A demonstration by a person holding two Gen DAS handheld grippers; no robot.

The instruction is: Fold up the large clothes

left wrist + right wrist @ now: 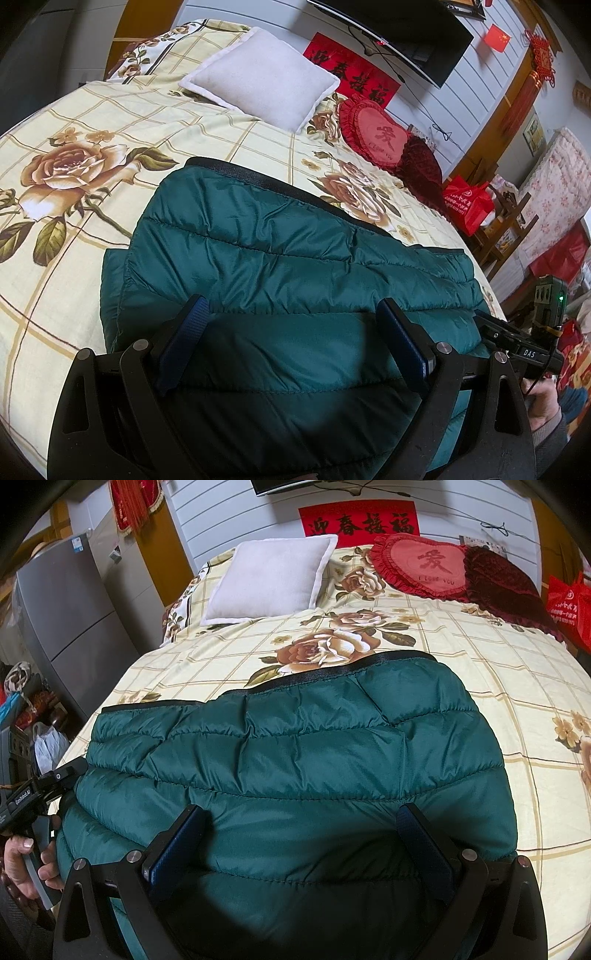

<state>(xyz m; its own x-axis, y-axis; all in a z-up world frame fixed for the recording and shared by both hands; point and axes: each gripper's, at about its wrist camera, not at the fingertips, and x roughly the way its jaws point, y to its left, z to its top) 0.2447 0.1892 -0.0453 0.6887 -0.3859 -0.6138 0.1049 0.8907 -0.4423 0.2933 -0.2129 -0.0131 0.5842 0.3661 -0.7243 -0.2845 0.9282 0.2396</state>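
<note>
A dark green quilted jacket (pixel 295 251) (pixel 295 757) lies folded into a thick bundle on the floral bed sheet (pixel 110 122) (pixel 461 646), its black-trimmed edge toward the pillows. My left gripper (pixel 295 312) hovers over the jacket's near part, jaws wide open, and its blue pads (pixel 195 321) are not pressing on the fabric. My right gripper (pixel 301 812) stands the same way over the near edge, open, with nothing pinched. Each view shows the other gripper's body at the side, held by a hand (pixel 546 398) (pixel 22 856).
A white pillow (pixel 262 77) (pixel 269 576) and a red heart cushion (pixel 376 133) (pixel 424 565) lie at the head of the bed. A grey fridge (pixel 62 620) stands left of the bed. A red bag (pixel 469 203) and cluttered furniture stand to the right.
</note>
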